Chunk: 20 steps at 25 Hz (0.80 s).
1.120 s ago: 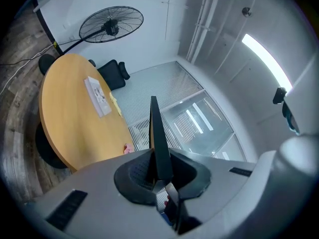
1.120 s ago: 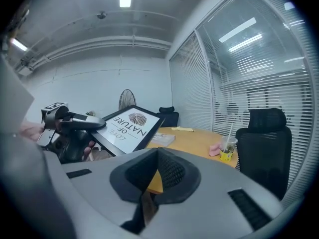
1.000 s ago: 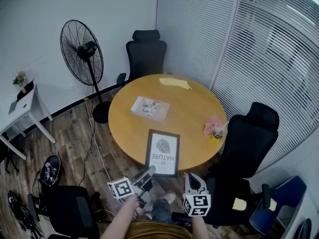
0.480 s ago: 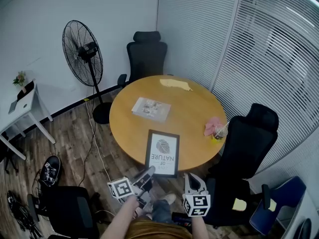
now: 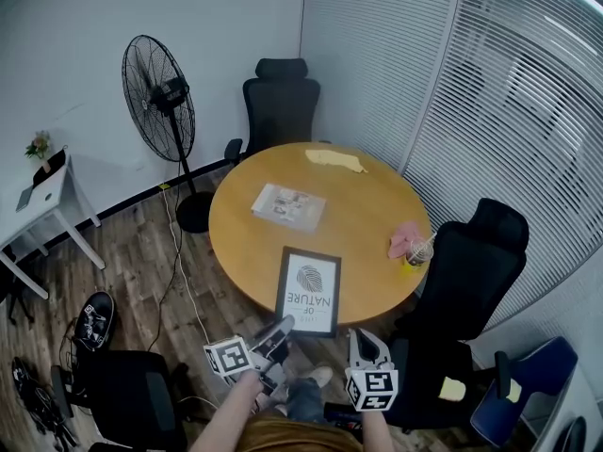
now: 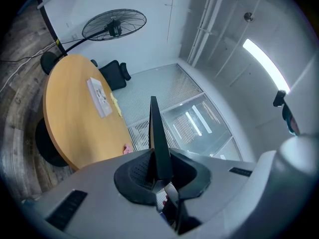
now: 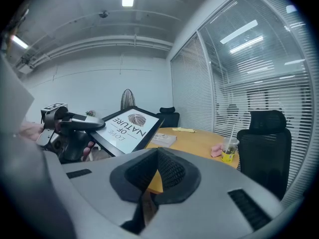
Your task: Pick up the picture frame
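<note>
left claw (image 5: 281,328) still clenched on picture frame (image 5: 308,290), unmoved; right claw (image 5: 362,335) closed, empty

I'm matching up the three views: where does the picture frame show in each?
Head view: picture frame at lower centre, overlapping the table's near edge.
Left gripper view: frame edge-on at centre, between the jaws.
Right gripper view: frame left of centre, tilted.
Shared landmark: round wooden table.

Round wooden table (image 5: 247,243): clear-sleeved papers (image 5: 288,206) centre, yellow sheet (image 5: 334,160) far edge, pink cloth (image 5: 403,236), straw cup (image 5: 415,251) right edge.
</note>
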Each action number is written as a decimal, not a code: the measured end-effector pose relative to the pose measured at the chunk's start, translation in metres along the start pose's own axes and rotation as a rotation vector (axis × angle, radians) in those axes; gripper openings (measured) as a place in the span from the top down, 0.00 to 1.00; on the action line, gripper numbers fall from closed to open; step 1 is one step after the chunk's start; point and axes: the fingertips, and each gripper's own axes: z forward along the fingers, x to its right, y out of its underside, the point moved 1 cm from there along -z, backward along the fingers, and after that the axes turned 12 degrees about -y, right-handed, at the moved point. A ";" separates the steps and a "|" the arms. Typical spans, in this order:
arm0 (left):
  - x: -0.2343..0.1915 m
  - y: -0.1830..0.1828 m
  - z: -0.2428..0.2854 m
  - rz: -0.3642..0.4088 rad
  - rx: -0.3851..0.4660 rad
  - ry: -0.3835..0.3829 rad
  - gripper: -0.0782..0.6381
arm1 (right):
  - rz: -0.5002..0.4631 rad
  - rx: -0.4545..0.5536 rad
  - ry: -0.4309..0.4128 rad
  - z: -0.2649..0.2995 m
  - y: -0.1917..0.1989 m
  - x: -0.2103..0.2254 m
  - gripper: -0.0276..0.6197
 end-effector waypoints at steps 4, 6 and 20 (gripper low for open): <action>-0.008 0.000 -0.001 -0.015 -0.005 -0.031 0.80 | 0.000 -0.005 -0.004 0.002 0.001 -0.002 0.94; -0.010 0.000 -0.001 -0.005 -0.008 -0.041 0.80 | 0.004 -0.005 -0.002 0.001 0.002 -0.001 0.94; -0.011 0.001 0.003 -0.019 -0.023 -0.020 0.80 | 0.011 -0.003 -0.001 0.002 0.001 -0.002 0.94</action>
